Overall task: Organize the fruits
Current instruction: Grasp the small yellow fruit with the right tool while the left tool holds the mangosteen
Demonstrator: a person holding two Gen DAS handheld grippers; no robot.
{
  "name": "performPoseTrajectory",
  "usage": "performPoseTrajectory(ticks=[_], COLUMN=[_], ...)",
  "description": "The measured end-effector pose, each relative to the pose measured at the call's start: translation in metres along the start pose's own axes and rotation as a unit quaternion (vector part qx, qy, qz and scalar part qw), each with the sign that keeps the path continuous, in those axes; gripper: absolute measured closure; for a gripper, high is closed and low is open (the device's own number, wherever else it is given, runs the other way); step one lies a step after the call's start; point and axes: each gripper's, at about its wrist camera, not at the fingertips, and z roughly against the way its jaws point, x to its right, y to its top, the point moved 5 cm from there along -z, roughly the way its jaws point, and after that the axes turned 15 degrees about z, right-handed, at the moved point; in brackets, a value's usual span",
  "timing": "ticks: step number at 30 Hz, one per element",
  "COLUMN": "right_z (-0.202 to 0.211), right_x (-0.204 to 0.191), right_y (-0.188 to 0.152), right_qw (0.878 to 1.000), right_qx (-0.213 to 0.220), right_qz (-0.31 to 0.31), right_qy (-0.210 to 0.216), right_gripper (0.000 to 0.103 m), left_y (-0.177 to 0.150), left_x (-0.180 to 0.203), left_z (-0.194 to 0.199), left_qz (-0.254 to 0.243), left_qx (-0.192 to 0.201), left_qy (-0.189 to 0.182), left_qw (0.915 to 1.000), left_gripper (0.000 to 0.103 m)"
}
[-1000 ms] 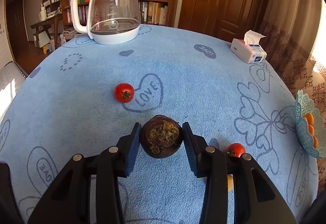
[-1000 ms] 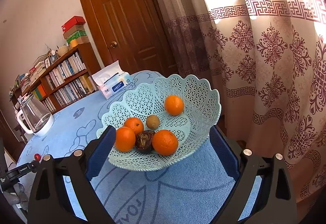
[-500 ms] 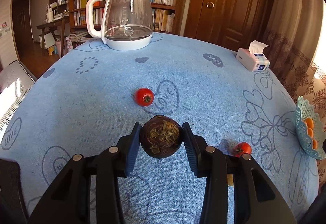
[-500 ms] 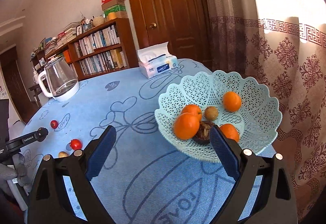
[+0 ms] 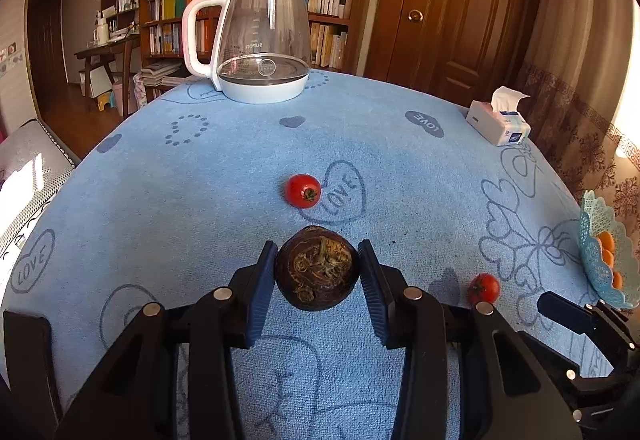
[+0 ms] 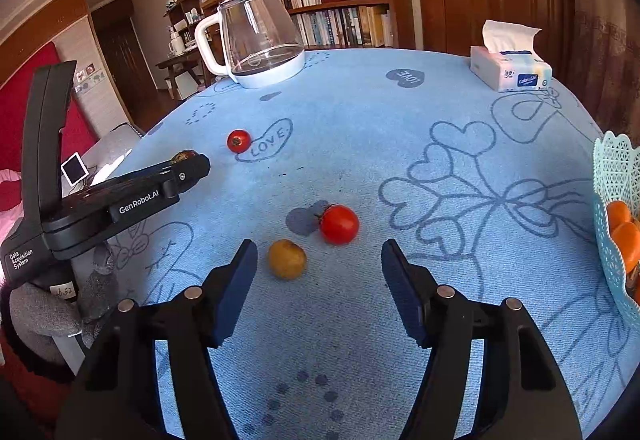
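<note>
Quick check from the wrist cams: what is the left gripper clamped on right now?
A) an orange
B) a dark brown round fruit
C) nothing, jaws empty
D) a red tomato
B: the left gripper has both pads pressed on the dark brown round fruit; both red tomatoes lie loose on the cloth.

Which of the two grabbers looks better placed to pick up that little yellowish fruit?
The right gripper: its jaws are open, empty, just been closing, and the yellowish fruit lies right before them. The left gripper already clamps a dark brown fruit.
</note>
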Motion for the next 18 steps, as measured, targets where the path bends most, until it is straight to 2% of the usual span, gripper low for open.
performPoseTrajectory(ticks=[7, 13, 18], right_z=[-0.025, -0.038, -0.041], right_x=[-0.022, -0.022, -0.018], right_y=[0.004, 0.002, 0.000], right_qw=[0.999, 0.998, 0.998], right_qx=[-0.028, -0.052, -0.059], right_qz=[0.026, 0.028, 0.023], right_qy=[0.012, 0.005, 0.003], right_gripper=[0.052, 0.070, 0.076], left_y=[0.000, 0.000, -0.002], left_x=[-0.004, -0.002, -0.001], left_z=[0.002, 0.002, 0.001], left_qz=[0.006, 0.006, 0.003], left_qx=[-0.003, -0.004, -0.007], left_qy=[-0.005, -0.009, -0.008], left_qw=[1.0000, 0.9999, 0.9999], left_gripper=[0.061, 0.061, 0.061])
